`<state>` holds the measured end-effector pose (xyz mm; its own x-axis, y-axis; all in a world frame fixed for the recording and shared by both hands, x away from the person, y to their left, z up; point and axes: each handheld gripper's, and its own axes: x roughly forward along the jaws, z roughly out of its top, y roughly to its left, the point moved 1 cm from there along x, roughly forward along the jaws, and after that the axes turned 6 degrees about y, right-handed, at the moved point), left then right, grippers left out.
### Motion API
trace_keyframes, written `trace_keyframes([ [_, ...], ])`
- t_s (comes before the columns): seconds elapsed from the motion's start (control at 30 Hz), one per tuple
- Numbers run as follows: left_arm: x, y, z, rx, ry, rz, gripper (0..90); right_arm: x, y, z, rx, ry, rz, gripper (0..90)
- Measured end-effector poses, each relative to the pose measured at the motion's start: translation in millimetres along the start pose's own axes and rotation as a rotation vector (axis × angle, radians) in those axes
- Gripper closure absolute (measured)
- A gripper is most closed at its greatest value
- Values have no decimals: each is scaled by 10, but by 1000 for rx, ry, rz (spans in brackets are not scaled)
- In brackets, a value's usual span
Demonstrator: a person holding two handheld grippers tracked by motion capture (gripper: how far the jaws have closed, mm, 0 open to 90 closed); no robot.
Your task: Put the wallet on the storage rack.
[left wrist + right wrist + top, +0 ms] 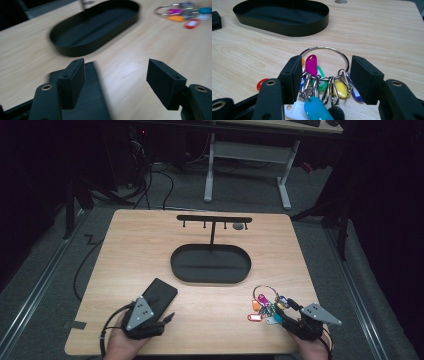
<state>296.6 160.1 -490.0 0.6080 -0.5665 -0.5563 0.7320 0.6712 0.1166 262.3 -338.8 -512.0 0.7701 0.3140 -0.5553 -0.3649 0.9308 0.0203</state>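
Near edge of the wooden surface [130,250]: two hands come in from below, each with its tongs.

Left tongs [159,321] sit at the near left, jaws spread wide with bare wood between them. In the left gripper view one jaw hangs over the near corner of a flat black phone [87,100]; whether it touches is unclear through the blur. From above, the phone [159,295] lies angled, just ahead of the left tongs.

Right tongs [286,315] sit at the near right, jaws apart and straddling a bunch of keys and coloured tags on a large metal ring [325,62]. The clips and tags lie between the jaws; the pads do not press on them. The bunch [265,304] rests flat on the surface, just ahead of the right tongs.

Mid-surface: an oval black tray [180,265], well apart from both bunch and phone.

Far side: a black T-shaped hook rack [214,218] rises from the tray's far edge.
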Motion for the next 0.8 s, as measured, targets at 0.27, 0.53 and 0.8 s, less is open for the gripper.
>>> trace_keyframes([
  [0.27, -254, 597, -447, -226, 24, 119, 341, 2, -82, -56, 25, 9, 37, 438],
  [0.53, -353, 642, -594, -291, 32, 171, 358, 120, -94, 57, 46, -19, 54, 440],
  [0.8, -538, 623, -757, -283, 76, 194, 348, 269, -128, 206, 74, -45, 61, 446],
])
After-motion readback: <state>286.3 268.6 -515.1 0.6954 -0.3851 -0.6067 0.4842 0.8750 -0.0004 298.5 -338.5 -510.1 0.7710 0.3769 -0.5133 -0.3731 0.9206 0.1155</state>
